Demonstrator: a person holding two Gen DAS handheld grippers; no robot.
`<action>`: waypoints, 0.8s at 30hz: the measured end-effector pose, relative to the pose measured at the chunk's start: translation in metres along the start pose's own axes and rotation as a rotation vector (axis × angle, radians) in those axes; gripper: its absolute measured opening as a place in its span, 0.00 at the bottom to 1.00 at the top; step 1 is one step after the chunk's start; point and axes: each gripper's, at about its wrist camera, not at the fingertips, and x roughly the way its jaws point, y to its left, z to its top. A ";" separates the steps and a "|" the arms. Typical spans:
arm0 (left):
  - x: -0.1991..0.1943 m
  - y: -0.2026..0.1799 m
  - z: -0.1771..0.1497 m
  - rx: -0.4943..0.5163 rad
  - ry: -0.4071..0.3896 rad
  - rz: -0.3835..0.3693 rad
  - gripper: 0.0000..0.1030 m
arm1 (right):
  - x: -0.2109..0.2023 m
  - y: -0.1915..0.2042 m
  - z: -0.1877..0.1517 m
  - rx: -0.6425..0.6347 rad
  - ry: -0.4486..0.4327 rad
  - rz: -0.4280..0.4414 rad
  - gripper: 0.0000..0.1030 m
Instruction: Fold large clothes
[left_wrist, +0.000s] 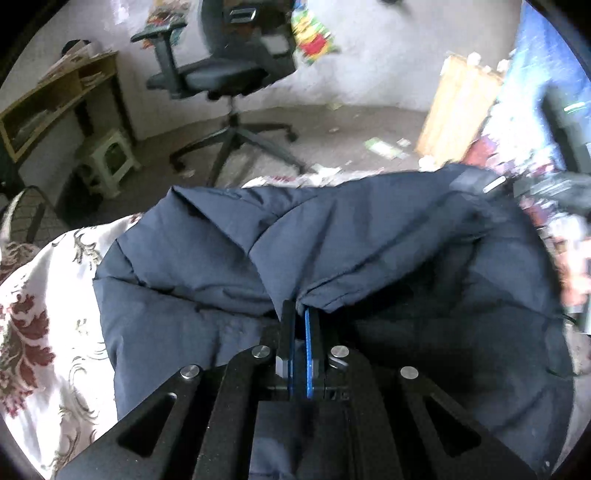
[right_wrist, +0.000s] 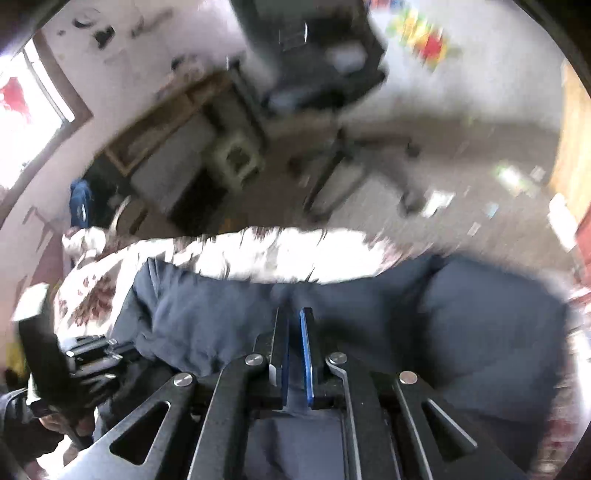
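My left claw (left_wrist: 300, 308) is clamped on a fold of the navy jacket (left_wrist: 221, 266), frame centre; my right claw (right_wrist: 294, 314) pinches its cloth too. Jacket covers the floral bedspread (left_wrist: 33, 317); bare floor (left_wrist: 332, 125) above the bed edge.

Black left gripper (left_wrist: 300, 308); blue pads (left_wrist: 307, 332); silver pivot screws (left_wrist: 261, 352); sleeve perhaps dark.

Cluttered home bedroom: bedspread (left_wrist: 33, 332), office chair (left_wrist: 218, 74).
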 end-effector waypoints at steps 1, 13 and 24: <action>-0.010 0.007 -0.002 -0.013 -0.015 -0.046 0.03 | 0.008 0.000 -0.001 -0.006 0.024 -0.011 0.07; -0.012 -0.003 0.056 -0.072 -0.047 -0.187 0.03 | 0.015 -0.019 -0.031 -0.011 0.005 0.001 0.01; 0.075 -0.016 0.064 0.013 0.240 -0.051 0.01 | 0.041 -0.022 -0.024 -0.089 0.237 -0.160 0.00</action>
